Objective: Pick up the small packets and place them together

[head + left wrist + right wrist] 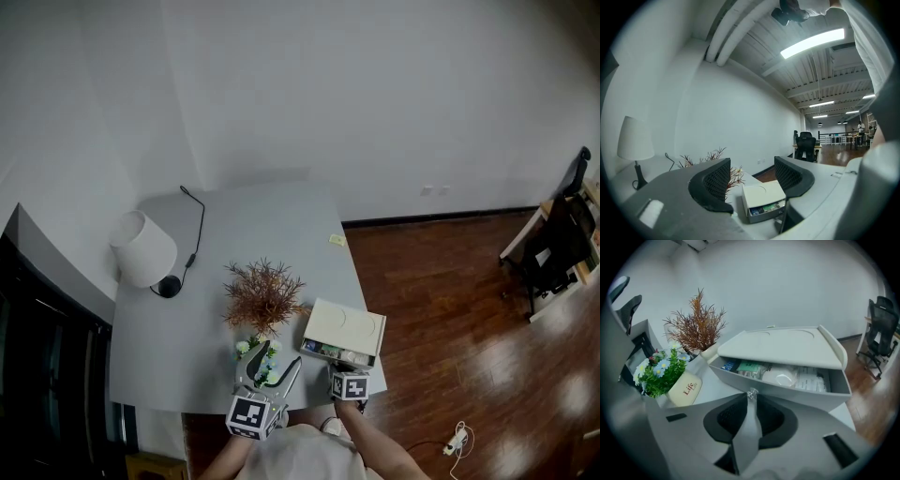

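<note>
Jaws of the right gripper (751, 416) sit nearly together, pinching a slim silvery-grey foil packet (746, 437). The packet stands upright between the black pads, and its crimped clear tip pokes out at 12 o'clock. Just beyond that tip is the open grey drawer (778, 392) of a flat white plastic box (787, 345). More small packets (780, 376) lie in the drawer side by side, among them a green one at its 9 o'clock end and pale ones toward 3 o'clock.

The left gripper (752, 176) has its jaws wide apart with nothing between them, and the same box shows through the gap.

On the grey table (187, 309), the box lies near the 5 o'clock corner. A rust-brown dried plant (698, 326) stands at the box's 9 o'clock. A cream pot of green leaves with small blue and white flowers (658, 373) stands at the plant's 6 o'clock. A white-shaded lamp (142, 248) stands toward 10 o'clock.
</note>
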Demonstrator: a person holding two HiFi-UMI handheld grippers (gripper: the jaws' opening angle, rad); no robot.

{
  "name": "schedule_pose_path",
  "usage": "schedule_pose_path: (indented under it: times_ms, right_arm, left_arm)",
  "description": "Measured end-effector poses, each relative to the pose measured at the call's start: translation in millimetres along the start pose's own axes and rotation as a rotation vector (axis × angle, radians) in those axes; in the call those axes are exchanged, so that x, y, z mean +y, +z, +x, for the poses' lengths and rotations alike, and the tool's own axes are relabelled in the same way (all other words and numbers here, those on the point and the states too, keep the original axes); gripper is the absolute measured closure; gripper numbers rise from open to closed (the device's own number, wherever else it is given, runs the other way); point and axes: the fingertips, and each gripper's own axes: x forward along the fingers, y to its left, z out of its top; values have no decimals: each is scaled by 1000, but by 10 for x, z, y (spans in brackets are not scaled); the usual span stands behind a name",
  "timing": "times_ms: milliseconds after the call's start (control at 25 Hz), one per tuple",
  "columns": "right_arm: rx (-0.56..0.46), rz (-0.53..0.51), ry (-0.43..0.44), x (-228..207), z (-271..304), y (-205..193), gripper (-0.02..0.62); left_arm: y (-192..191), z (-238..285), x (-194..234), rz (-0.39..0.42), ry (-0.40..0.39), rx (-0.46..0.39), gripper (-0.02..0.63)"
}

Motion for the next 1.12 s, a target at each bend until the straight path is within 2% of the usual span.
schedule_pose_path:
  times_ms: [240, 480, 840, 1120]
  right_arm:
    - [50, -58, 58, 253, -138, -384, 534]
    - [89, -46, 77, 264, -233, -580, 534]
    - [150, 7, 135, 319, -293, -728, 532]
    - [130, 21, 142, 399, -313, -731, 532]
  left_arm:
    - [-38, 30, 7, -6, -9, 5, 328]
    - [-91, 52, -108, -4, -42, 16, 328]
    - [-91, 114, -208, -3, -83, 16, 328]
    - [-112, 160, -297, -2, -118, 20, 328]
